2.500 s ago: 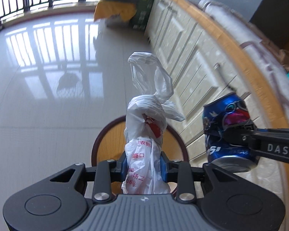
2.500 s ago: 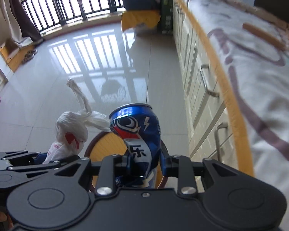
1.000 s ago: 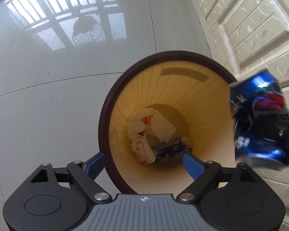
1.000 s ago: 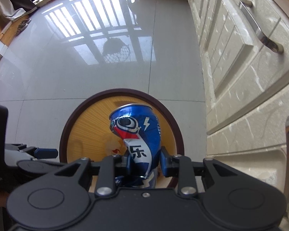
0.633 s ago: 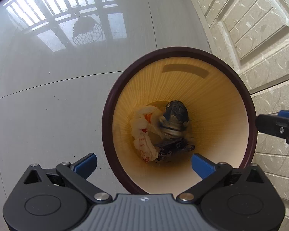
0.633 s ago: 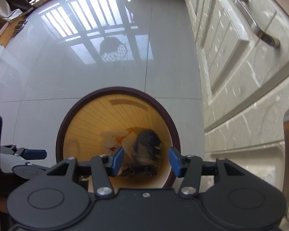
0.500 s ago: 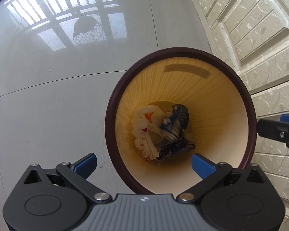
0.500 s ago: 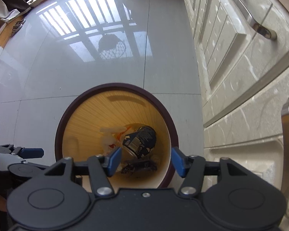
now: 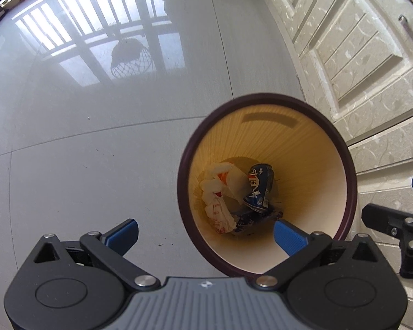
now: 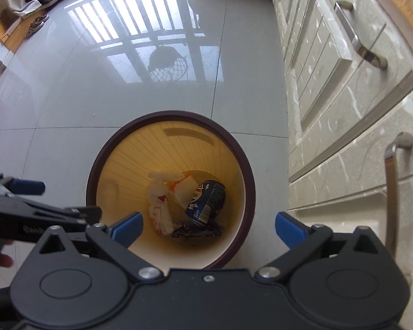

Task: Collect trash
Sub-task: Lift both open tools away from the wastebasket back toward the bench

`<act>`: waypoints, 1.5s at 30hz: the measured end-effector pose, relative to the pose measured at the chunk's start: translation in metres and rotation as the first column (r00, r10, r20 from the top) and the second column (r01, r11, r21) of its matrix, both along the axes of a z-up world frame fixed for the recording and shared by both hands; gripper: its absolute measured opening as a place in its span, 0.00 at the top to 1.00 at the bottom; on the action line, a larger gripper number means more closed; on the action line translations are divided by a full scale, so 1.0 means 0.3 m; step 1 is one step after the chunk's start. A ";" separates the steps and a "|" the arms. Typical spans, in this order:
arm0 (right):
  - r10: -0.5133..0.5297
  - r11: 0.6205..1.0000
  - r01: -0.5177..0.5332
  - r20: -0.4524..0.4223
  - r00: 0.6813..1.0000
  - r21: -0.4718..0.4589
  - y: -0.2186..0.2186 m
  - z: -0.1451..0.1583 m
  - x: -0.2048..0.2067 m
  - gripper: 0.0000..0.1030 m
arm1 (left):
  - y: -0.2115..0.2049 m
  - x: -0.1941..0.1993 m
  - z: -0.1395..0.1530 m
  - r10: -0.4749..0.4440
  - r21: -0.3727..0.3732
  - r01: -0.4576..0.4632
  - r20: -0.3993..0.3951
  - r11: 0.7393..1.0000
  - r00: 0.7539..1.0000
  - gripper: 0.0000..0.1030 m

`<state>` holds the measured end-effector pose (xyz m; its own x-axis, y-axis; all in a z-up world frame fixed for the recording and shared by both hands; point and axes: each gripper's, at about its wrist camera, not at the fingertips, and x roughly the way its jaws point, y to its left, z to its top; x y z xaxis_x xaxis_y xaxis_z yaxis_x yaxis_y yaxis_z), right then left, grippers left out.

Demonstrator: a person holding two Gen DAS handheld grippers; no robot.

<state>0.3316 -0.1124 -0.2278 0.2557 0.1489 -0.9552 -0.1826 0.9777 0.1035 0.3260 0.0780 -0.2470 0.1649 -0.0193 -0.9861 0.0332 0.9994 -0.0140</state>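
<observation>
Crushed blue soda can (image 10: 205, 202) and knotted white plastic bag (image 10: 159, 206) now lie inside the round yellow, brown-rimmed bin (image 10: 171, 116). Left gripper (image 9: 205, 235) spread wide, empty; right gripper (image 10: 208, 227) jaws opening, nothing between. Cream cabinet fronts (image 10: 341, 88) close beside bin; grey tiled floor (image 10: 96, 82) open opposite.

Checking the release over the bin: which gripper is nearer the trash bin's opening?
Right. The right gripper hangs over the trash bin opening, jaws opening, empty. The left gripper straddles its near rim, partly over the floor.

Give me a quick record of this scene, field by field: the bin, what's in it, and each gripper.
bin: round waste bin, dark rim, on tiled floor beside cabinets
contents: blue soda can, white plastic bag, dark wrapper
left gripper: open, empty
right gripper: jaws opening, nothing between them, above the bin
</observation>
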 end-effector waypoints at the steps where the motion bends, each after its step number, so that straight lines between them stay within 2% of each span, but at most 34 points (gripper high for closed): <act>1: -0.002 1.000 0.002 0.002 1.000 -0.005 -0.002 0.006 -0.005 0.00 | 0.000 -0.006 0.011 0.000 0.000 0.000 0.006 1.000 1.000 0.00; 14: 0.020 1.000 -0.019 0.048 0.999 -0.018 0.026 0.130 -0.083 0.00 | 0.051 -0.086 0.168 0.022 -0.004 -0.022 0.078 1.000 0.997 0.00; 19: -0.010 1.000 0.012 0.074 0.997 -0.025 0.013 0.174 -0.116 0.00 | 0.065 -0.131 0.228 0.034 -0.005 -0.033 0.105 0.999 0.994 0.00; 24: -0.025 0.999 0.028 0.115 0.993 -0.019 0.005 0.226 -0.152 0.00 | 0.085 -0.173 0.295 0.048 0.003 -0.049 0.146 0.999 0.988 0.00; 30: 0.003 1.000 0.003 0.189 0.982 -0.029 0.021 0.294 -0.207 0.00 | 0.106 -0.235 0.387 0.068 0.002 -0.070 0.223 0.998 0.972 0.00; 35: -0.001 0.999 0.010 0.280 0.960 -0.033 0.014 0.370 -0.250 0.00 | 0.102 -0.289 0.466 0.062 0.023 -0.073 0.314 0.997 0.948 0.00; 38: -0.012 0.999 0.024 0.342 0.940 -0.030 0.004 0.421 -0.278 0.00 | 0.100 -0.321 0.516 0.067 0.013 -0.077 0.368 0.997 0.927 0.00; 41: -0.035 0.999 0.048 0.400 0.916 -0.022 -0.015 0.465 -0.302 0.00 | 0.088 -0.348 0.567 0.071 0.004 -0.080 0.430 0.997 0.900 0.00; 45: -0.079 0.996 0.091 0.497 0.864 -0.001 -0.049 0.535 -0.337 0.00 | 0.067 -0.379 0.633 0.078 -0.006 -0.088 0.516 0.996 0.853 0.00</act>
<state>0.2305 -0.1270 -0.0672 0.7070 0.0843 -0.7022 -0.1198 0.9928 -0.0015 0.2122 0.0980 -0.0573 0.6500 0.0334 -0.7592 -0.0524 0.9986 -0.0009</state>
